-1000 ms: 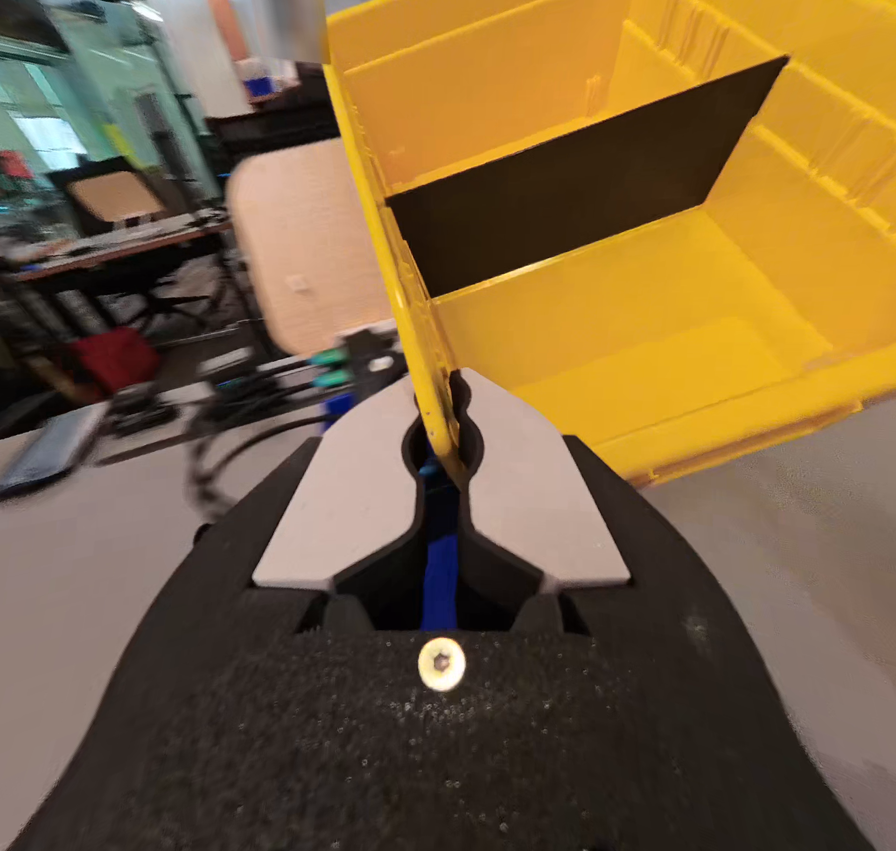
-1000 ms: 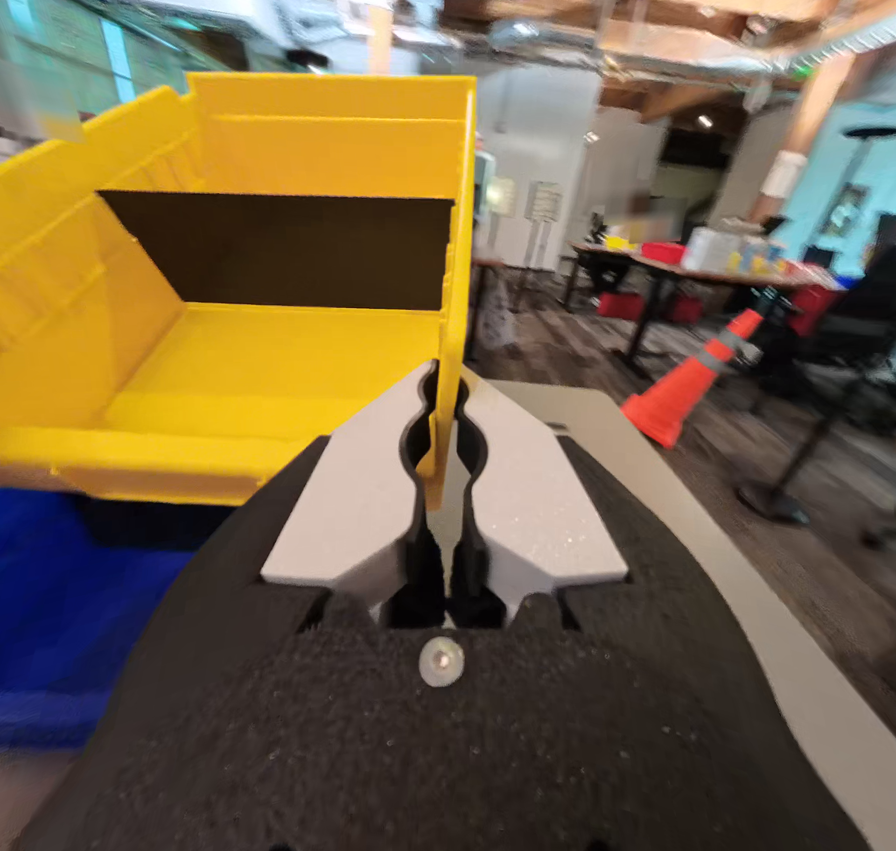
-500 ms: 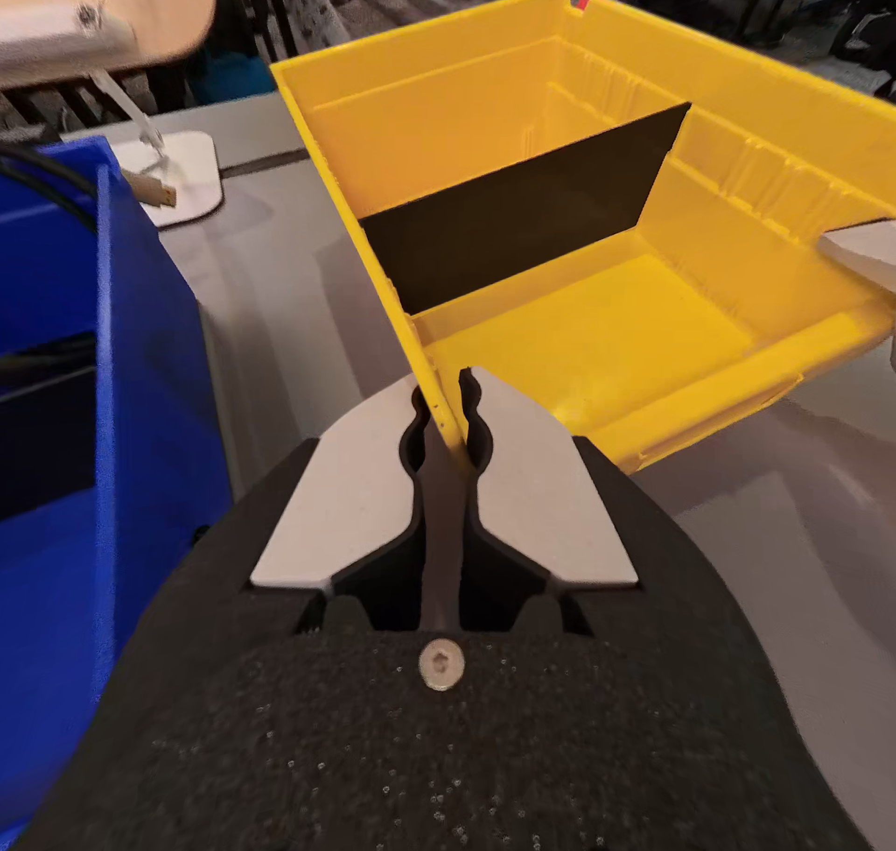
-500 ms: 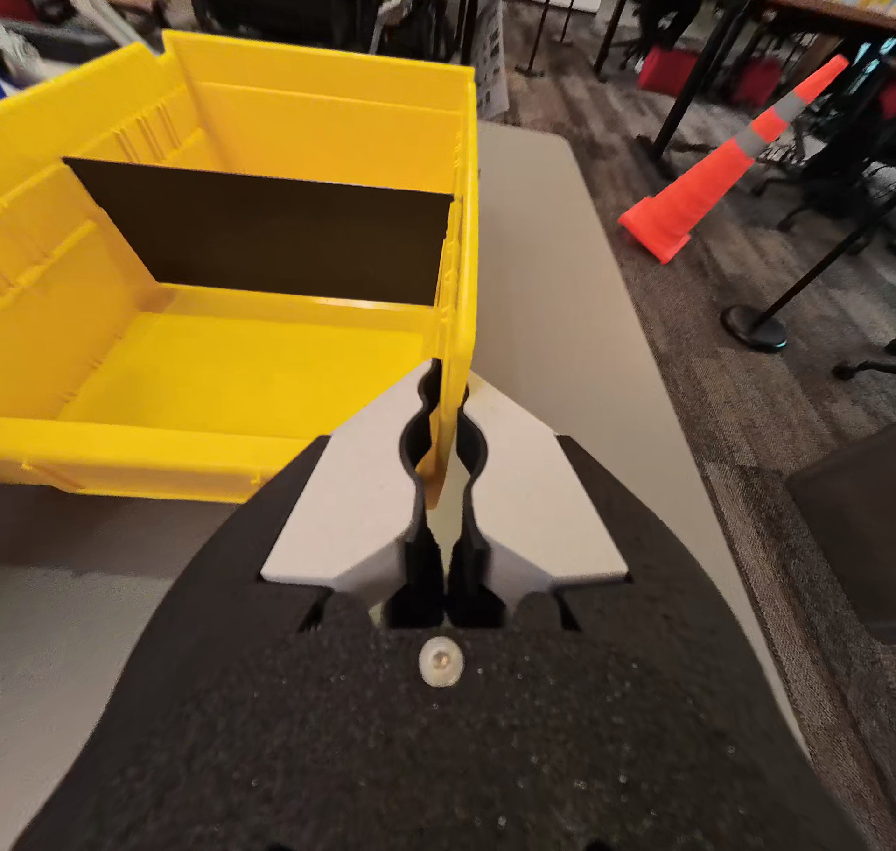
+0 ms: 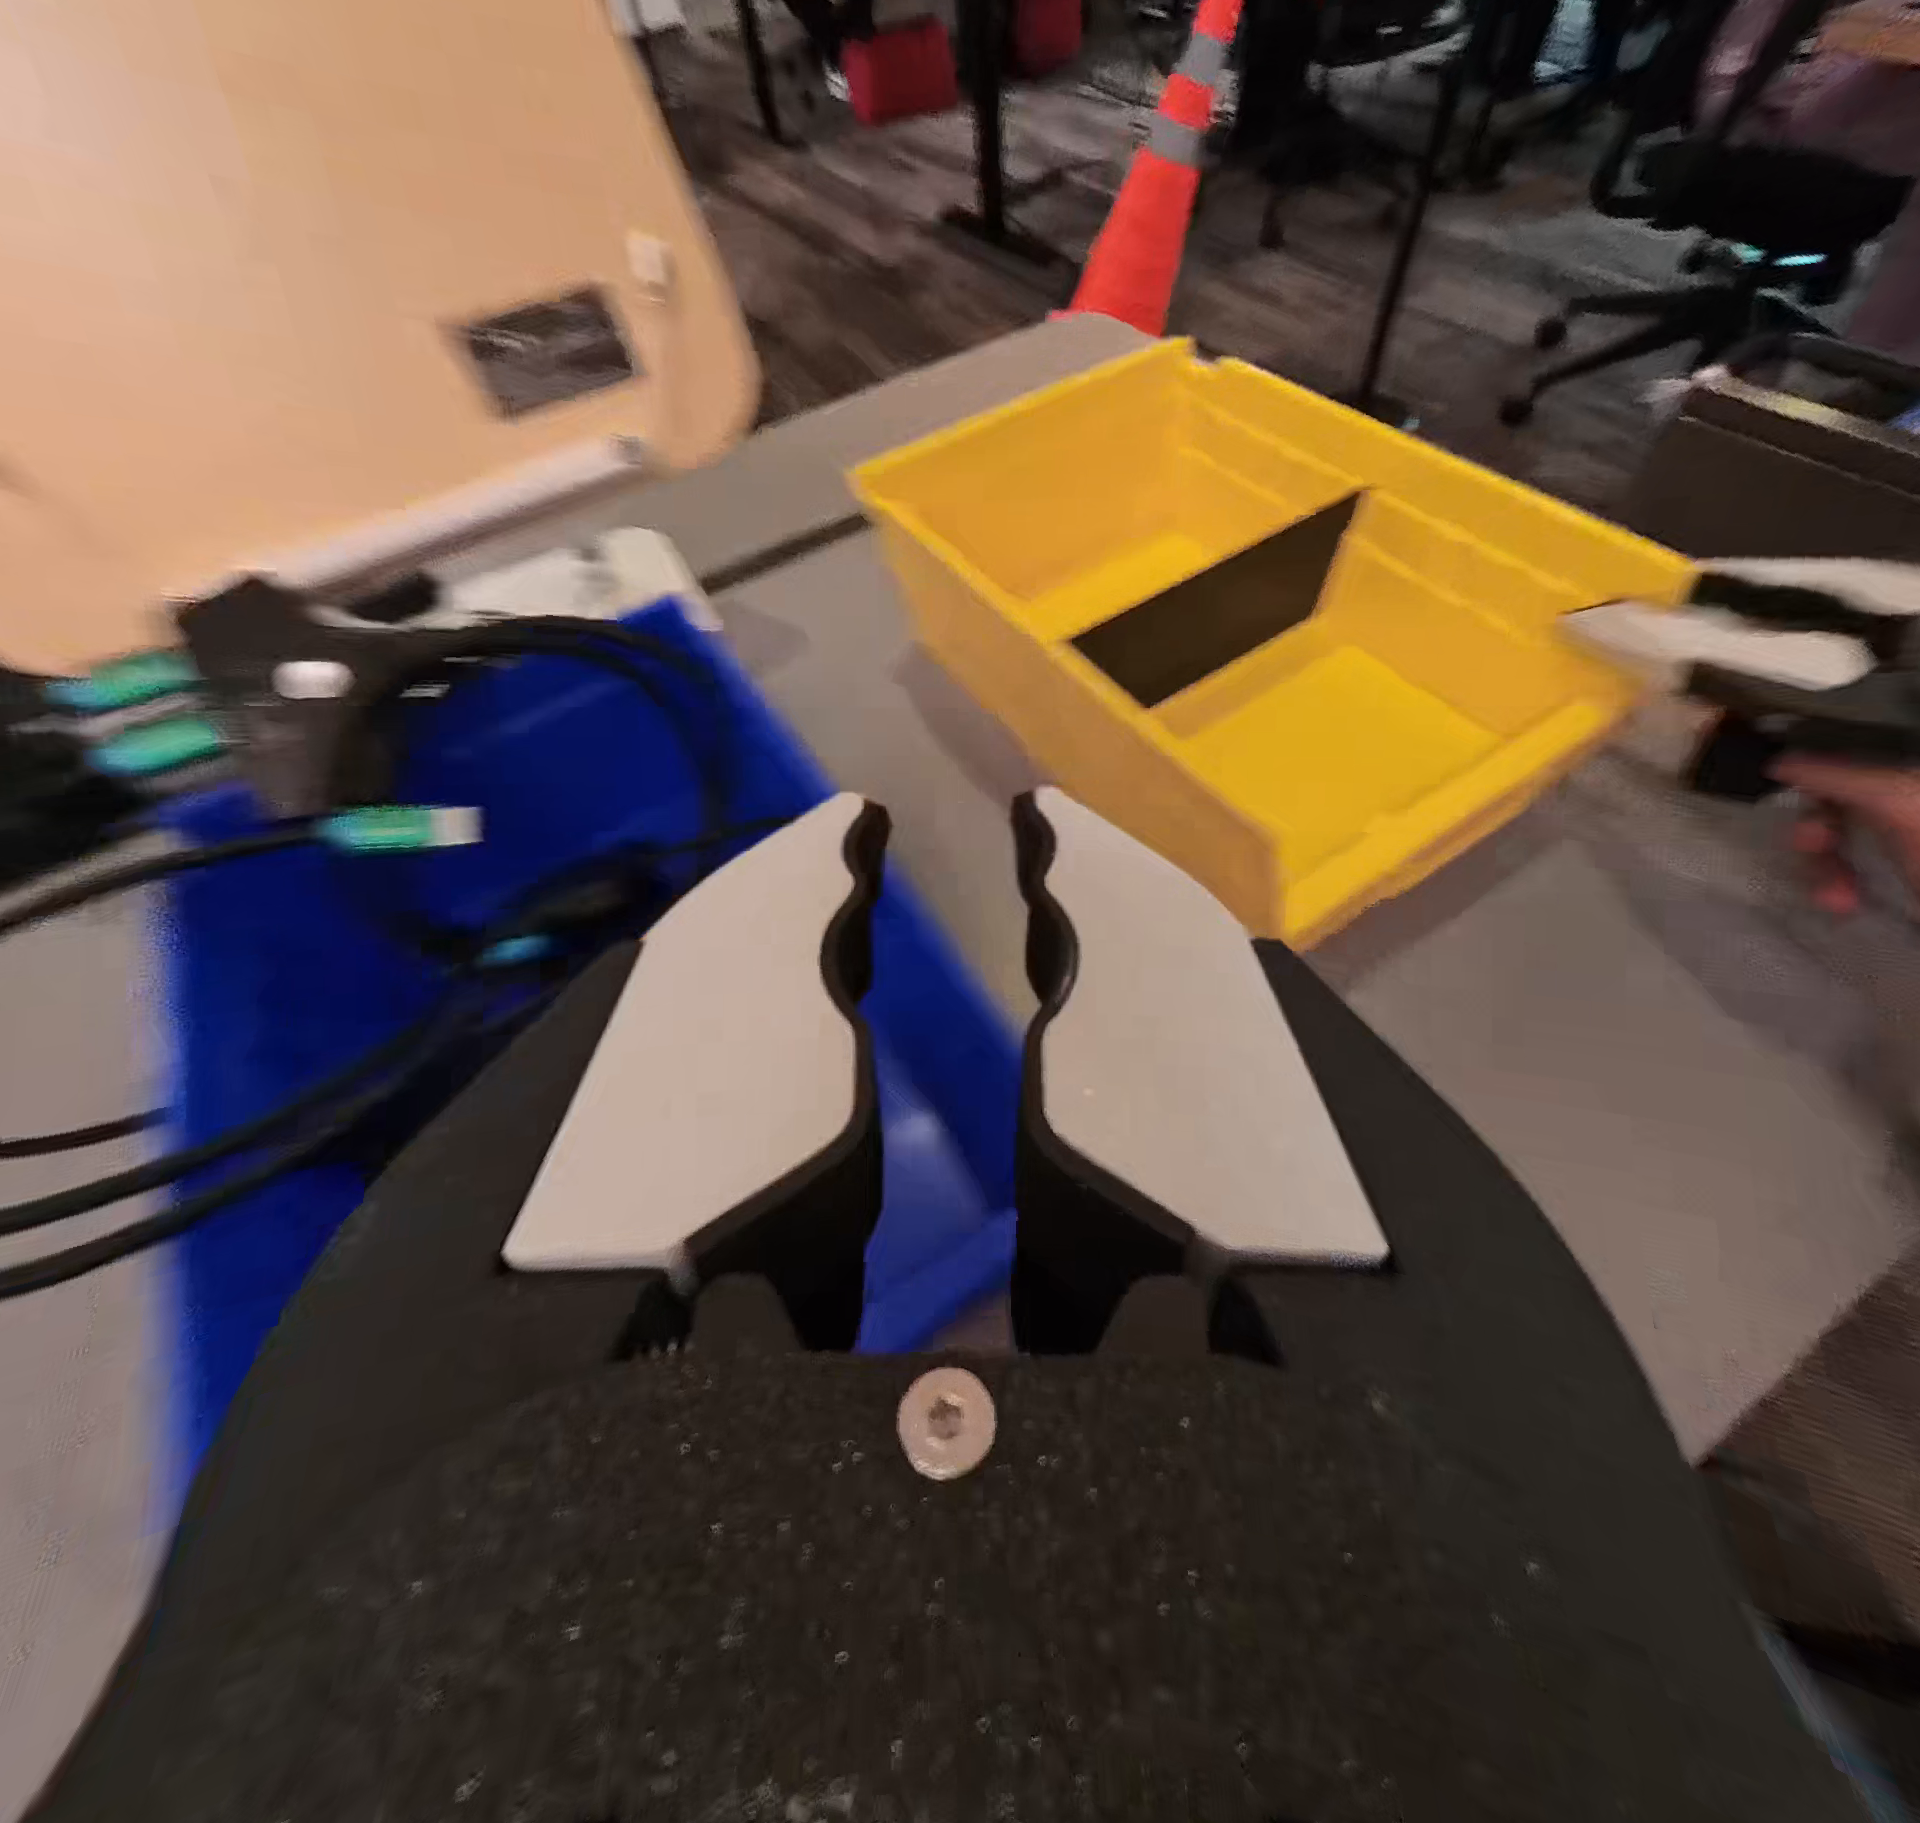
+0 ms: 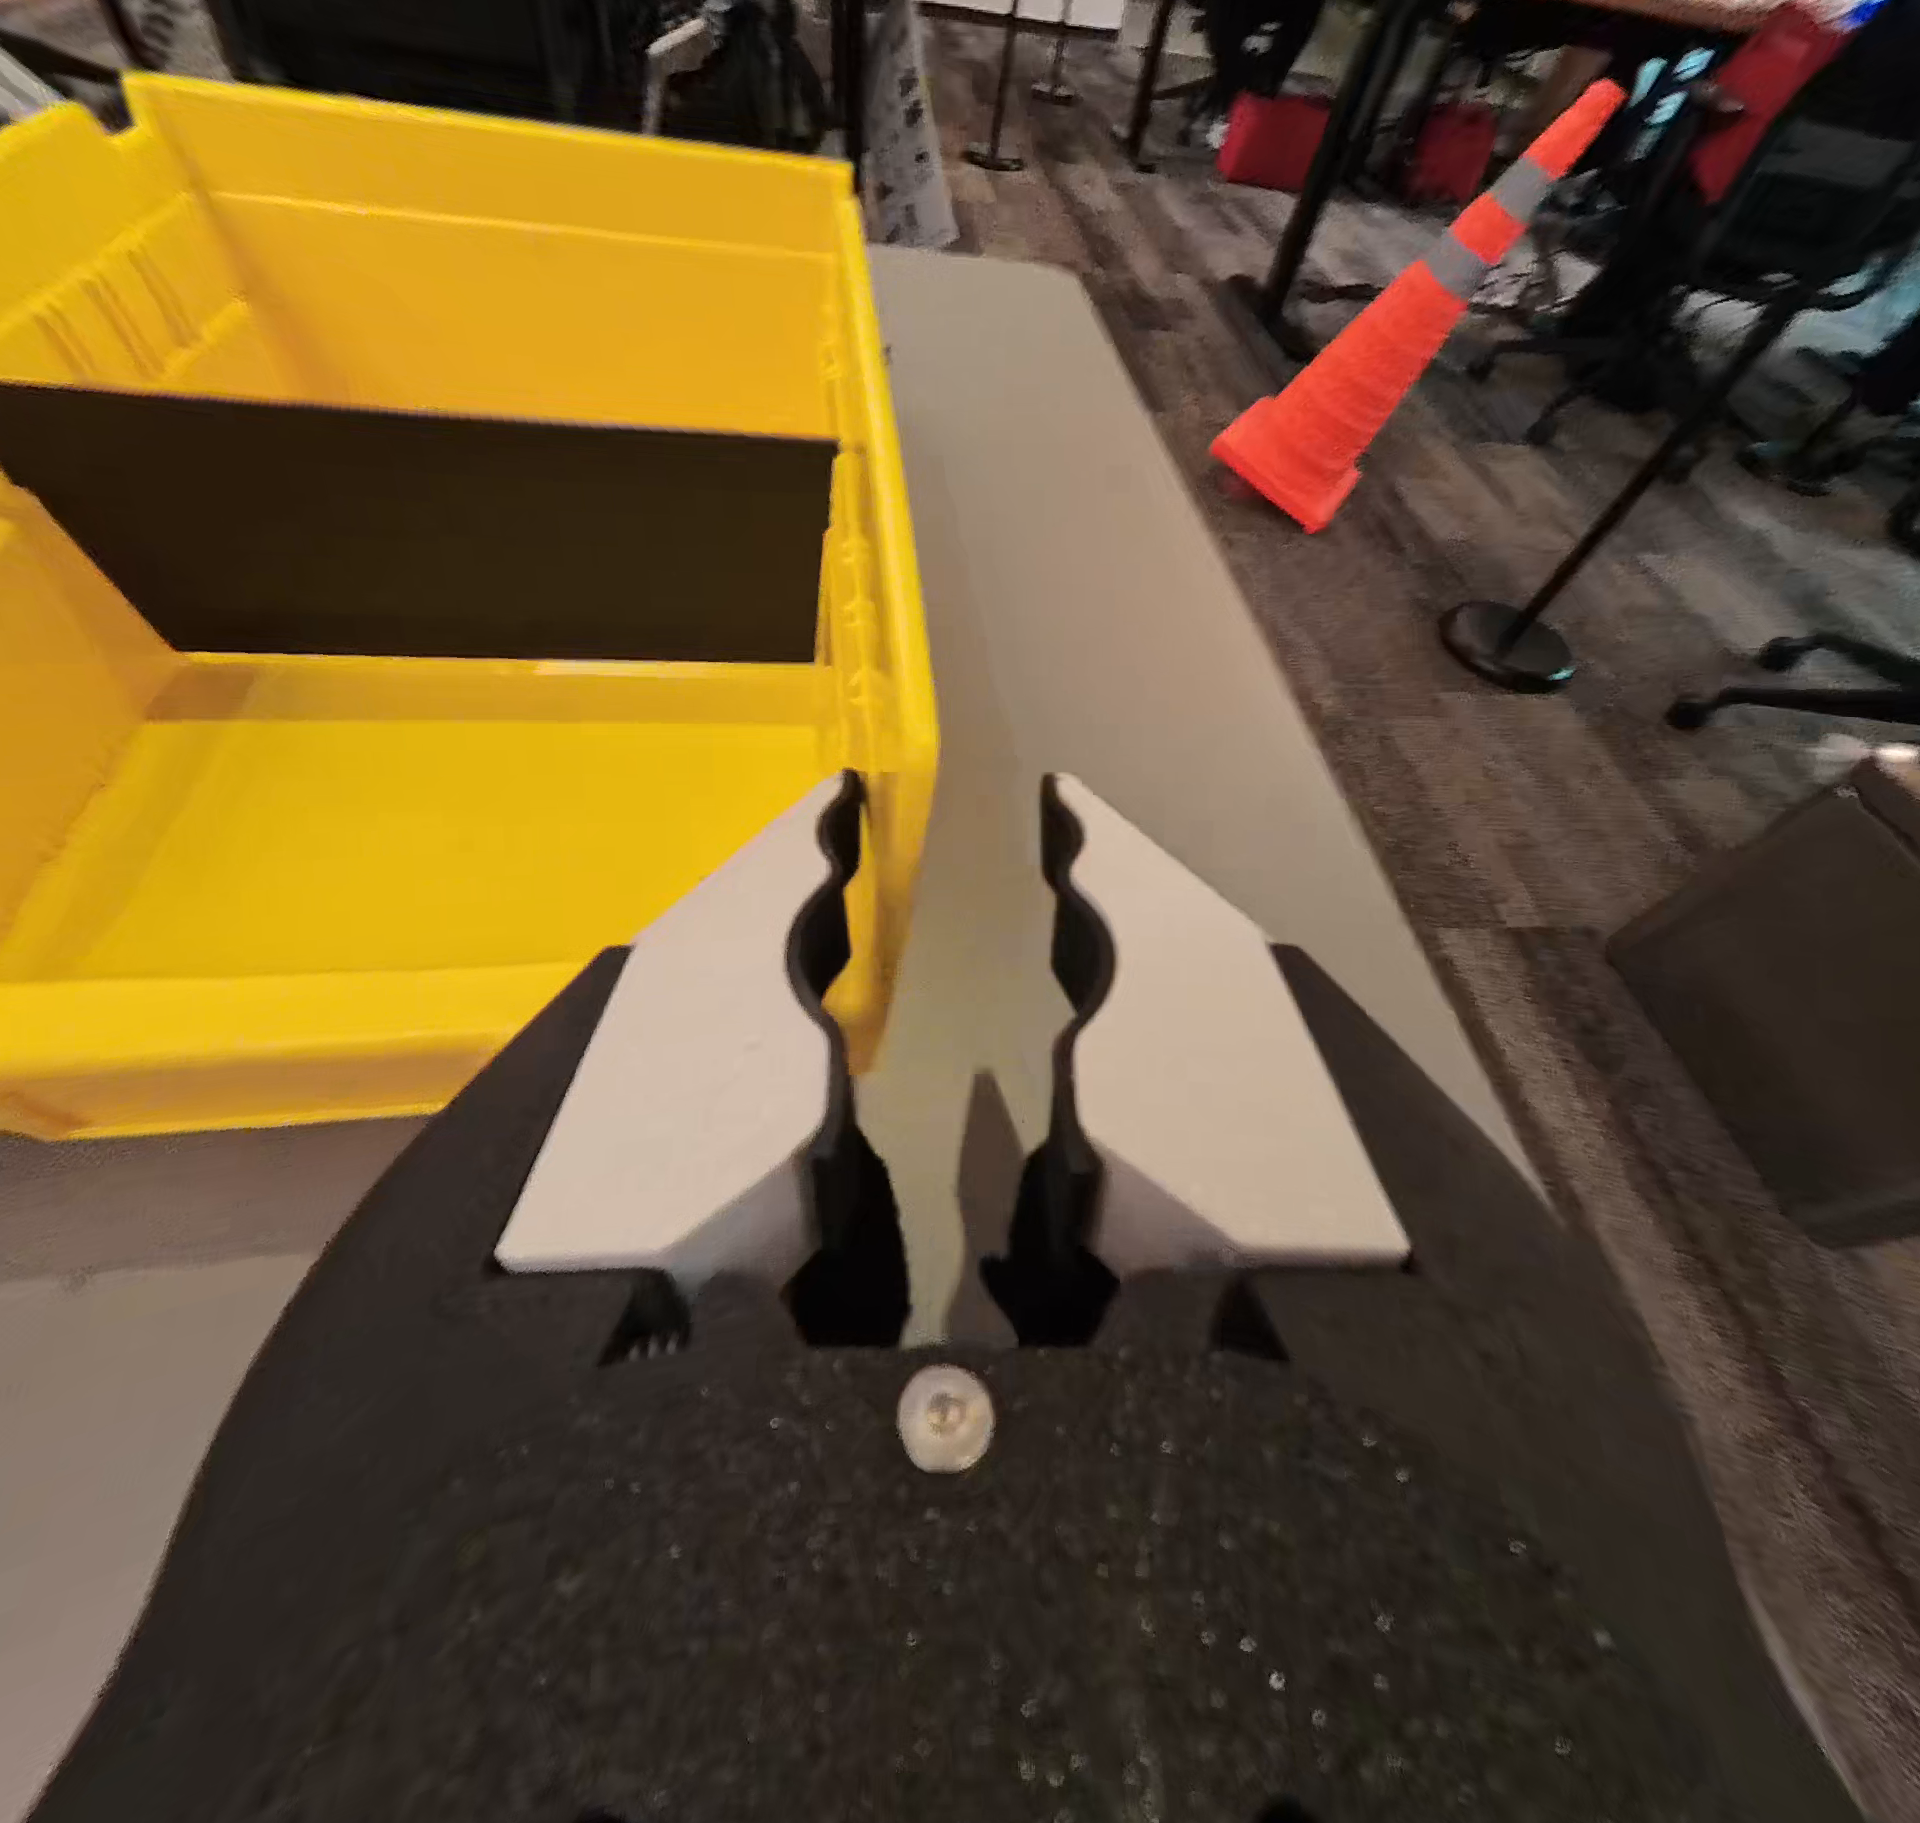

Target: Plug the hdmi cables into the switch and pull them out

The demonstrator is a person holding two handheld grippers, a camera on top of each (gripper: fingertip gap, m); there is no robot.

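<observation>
Parted left gripper (image 5: 948, 817) above blue bin (image 5: 582, 942) of black cables (image 5: 623, 672), beside yellow bin (image 5: 1101, 797).

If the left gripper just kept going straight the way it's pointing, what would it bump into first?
Most likely the blue bin: the open left gripper frames the bin's near right corner between its fingers. Beyond that lies bare grey table; the yellow bin sits off to the right. Blur leaves depth uncertain.

Table: we see a grey table (image 5: 1538, 1077) whose bare top runs on past the bins.
Yellow bin: we find a yellow bin (image 6: 312, 215) resting on it, near its right edge.
Blue bin: we see a blue bin (image 5: 520, 942) to its left, apart.
</observation>
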